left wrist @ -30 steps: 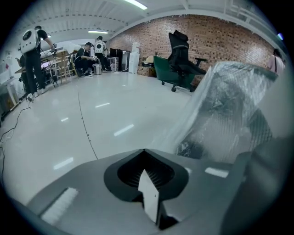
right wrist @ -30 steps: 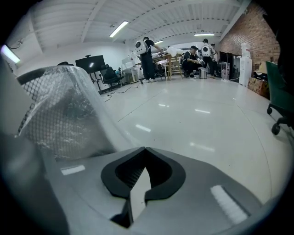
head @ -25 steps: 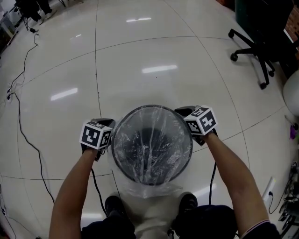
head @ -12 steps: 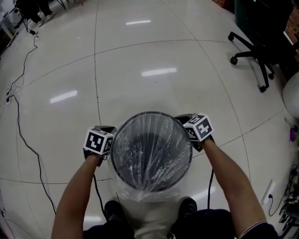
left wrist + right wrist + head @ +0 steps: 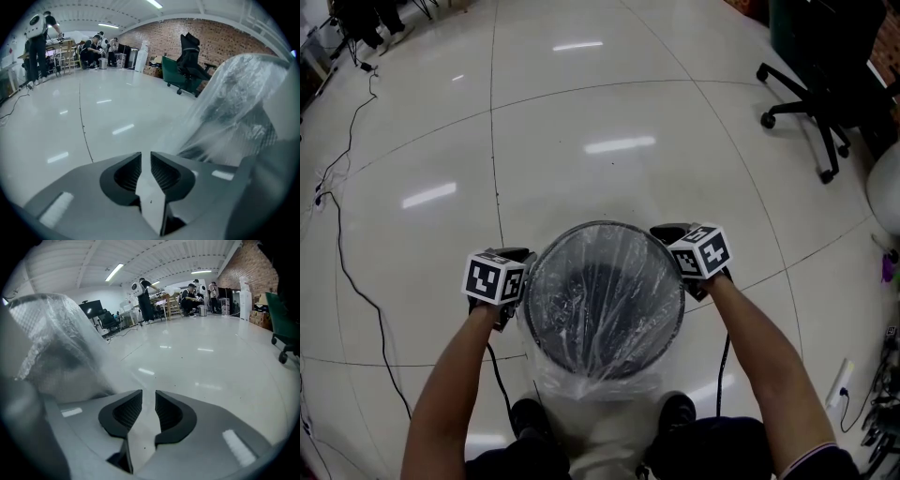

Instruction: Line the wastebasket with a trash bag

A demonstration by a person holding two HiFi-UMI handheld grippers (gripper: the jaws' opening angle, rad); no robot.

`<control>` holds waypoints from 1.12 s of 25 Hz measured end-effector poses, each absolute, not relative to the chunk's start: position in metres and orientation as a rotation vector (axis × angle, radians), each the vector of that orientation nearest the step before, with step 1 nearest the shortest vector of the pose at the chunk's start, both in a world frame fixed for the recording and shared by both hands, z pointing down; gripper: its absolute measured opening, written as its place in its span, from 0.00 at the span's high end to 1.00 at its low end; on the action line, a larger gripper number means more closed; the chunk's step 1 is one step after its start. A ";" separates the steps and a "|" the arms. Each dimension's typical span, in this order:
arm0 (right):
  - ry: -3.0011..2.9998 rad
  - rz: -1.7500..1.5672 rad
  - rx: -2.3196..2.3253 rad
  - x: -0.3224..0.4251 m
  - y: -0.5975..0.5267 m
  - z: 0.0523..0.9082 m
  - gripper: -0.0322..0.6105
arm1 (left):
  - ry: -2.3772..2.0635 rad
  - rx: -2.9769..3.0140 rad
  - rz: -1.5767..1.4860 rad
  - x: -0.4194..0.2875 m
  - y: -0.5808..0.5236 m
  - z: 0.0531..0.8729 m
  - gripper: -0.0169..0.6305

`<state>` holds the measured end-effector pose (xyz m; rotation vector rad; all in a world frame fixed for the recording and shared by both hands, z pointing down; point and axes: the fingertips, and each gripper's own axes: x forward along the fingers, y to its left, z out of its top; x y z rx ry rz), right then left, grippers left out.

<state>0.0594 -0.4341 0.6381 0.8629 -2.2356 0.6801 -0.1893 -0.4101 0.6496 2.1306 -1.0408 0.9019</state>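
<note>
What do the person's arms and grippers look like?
Left gripper and right gripper: grey bodies, dark ribbed jaws, just opened with nothing between, each topped by a black-and-white marker cube. Black cables trail beneath bare forearms; dark sleeve, pale trim.

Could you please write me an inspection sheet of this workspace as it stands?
Surface: glossy pale floor, showing light reflections.
Job's things: mesh wastebasket upright; clear trash bag inside, its edge folded over the rim.
Clutter: nothing seen.
Grippers: left gripper and right gripper flank the rim; jaws have just been opening, slightly apart, nothing between them.
Cables: black cable trails across the floor at left.
Surroundings: office chair, brick wall, people at benches.
</note>
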 end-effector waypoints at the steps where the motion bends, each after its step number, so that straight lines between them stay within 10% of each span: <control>1: -2.246 0.682 0.864 0.060 -0.434 0.634 0.80 | -1.044 2.137 0.898 -0.189 -0.410 0.646 0.86; 22: -2.337 0.491 1.038 0.101 -0.391 0.463 0.75 | -1.237 2.297 0.848 -0.207 -0.377 0.496 0.80; 28: -2.395 0.384 1.018 0.072 -0.352 0.406 0.78 | -1.282 2.414 0.797 -0.193 -0.351 0.423 0.96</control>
